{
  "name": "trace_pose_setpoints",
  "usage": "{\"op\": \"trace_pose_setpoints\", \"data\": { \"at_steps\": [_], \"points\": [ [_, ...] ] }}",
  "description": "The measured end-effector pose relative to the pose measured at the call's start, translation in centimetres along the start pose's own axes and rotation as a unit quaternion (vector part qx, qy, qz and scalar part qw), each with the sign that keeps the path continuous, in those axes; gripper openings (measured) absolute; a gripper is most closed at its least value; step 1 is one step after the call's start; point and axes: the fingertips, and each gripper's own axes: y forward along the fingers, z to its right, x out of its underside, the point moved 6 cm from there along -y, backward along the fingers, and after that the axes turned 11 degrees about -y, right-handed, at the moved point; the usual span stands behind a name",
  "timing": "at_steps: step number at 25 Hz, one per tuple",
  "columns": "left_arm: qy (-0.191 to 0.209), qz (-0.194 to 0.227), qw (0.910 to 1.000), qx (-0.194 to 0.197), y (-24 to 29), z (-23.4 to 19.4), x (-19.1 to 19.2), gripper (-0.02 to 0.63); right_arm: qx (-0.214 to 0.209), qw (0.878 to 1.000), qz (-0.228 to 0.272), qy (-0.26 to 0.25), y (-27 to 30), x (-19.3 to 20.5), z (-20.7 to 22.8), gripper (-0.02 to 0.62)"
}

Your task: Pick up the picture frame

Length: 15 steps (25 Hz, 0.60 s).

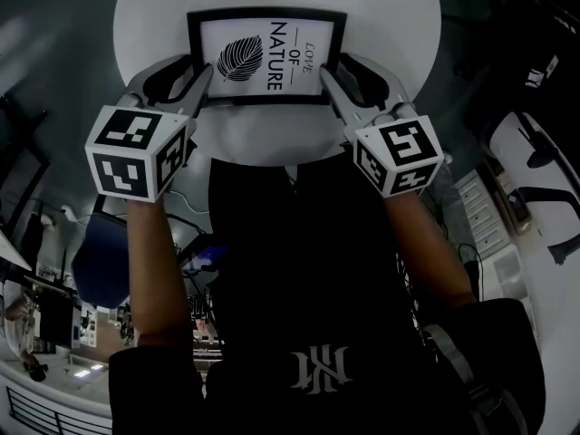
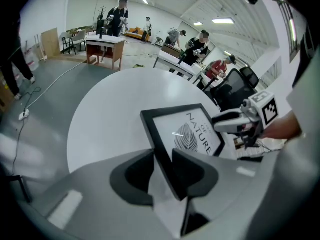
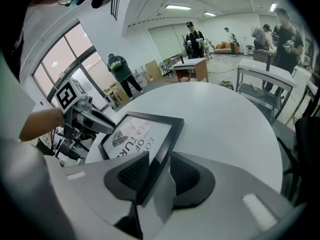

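A black picture frame (image 1: 267, 57) with a leaf print and lettering rests on the round white table (image 1: 272, 134). My left gripper (image 1: 199, 72) straddles the frame's left rim. In the left gripper view the black rim (image 2: 165, 154) runs between the two pads, with a thin gap showing, so the left gripper (image 2: 162, 166) stands open. My right gripper (image 1: 331, 71) straddles the right rim in the same way. In the right gripper view the frame (image 3: 140, 134) has its edge between the pads of the right gripper (image 3: 159, 171), unpressed.
The table's near edge lies just behind both grippers, against the person's dark shirt (image 1: 308, 270). A black office chair (image 2: 232, 86) stands beyond the table. Wooden desks (image 2: 105, 46), metal benches (image 3: 265, 81) and several people fill the hall behind.
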Motion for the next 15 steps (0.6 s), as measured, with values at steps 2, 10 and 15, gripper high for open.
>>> {"op": "trace_pose_setpoints", "data": {
  "at_steps": [2,10,15],
  "points": [
    [0.002,-0.002,1.0,-0.004,0.0,0.11,0.0,0.114,0.0,1.0,0.0,-0.001,-0.02,-0.08,-0.04,0.132],
    [-0.005,-0.004,0.9998,-0.018,0.17,0.21,0.01,0.107,0.004,1.0,0.0,0.003,0.12,-0.01,-0.12,0.123],
    [-0.013,-0.006,0.9995,-0.028,0.27,0.28,0.06,0.104,0.008,1.0,0.001,0.006,0.18,0.01,-0.16,0.118]
  ]
}}
